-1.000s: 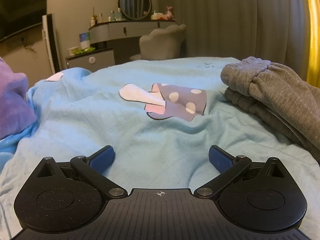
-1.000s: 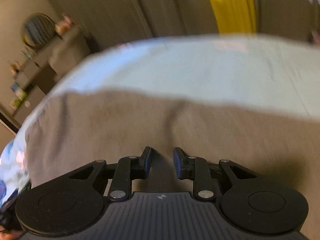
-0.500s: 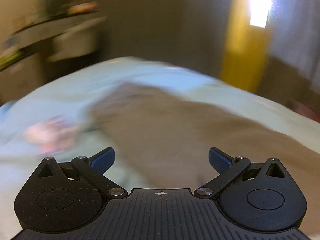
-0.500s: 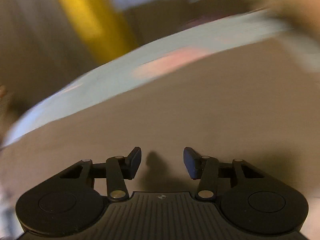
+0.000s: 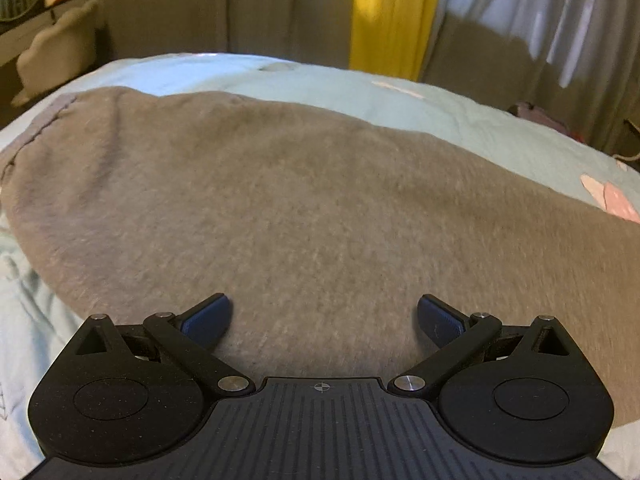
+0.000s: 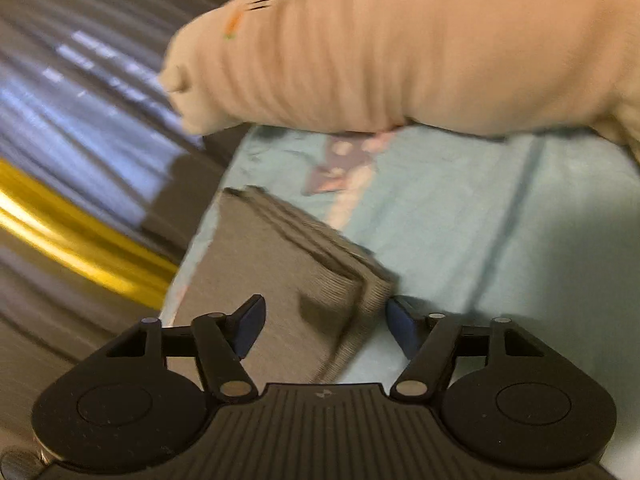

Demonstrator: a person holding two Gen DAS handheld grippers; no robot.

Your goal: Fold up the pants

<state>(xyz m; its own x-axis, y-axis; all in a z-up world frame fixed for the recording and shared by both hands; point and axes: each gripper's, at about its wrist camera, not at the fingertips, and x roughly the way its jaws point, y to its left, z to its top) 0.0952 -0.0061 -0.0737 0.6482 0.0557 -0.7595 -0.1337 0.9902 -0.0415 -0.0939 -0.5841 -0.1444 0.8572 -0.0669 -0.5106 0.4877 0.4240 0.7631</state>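
The grey pants [image 5: 304, 200] lie folded on the light blue bedspread [image 5: 460, 116] and fill most of the left wrist view. My left gripper [image 5: 324, 316] is open and empty, low over the near part of the pants. In the right wrist view the pants [image 6: 280, 264] show as a stack of folded layers with a ribbed corner. My right gripper [image 6: 326, 324] is open, with its fingers on either side of that corner, not closed on it.
A beige pillow [image 6: 400, 48] lies on the bedspread [image 6: 500, 216] beyond the pants in the right wrist view. Grey and yellow curtains [image 5: 384, 12] hang behind the bed. A beige chair [image 5: 56, 52] stands at far left.
My left gripper swung right from the bare bedspread onto the pants, staying open. My right gripper opened wider and turned toward the pants' folded corner and the pillow.
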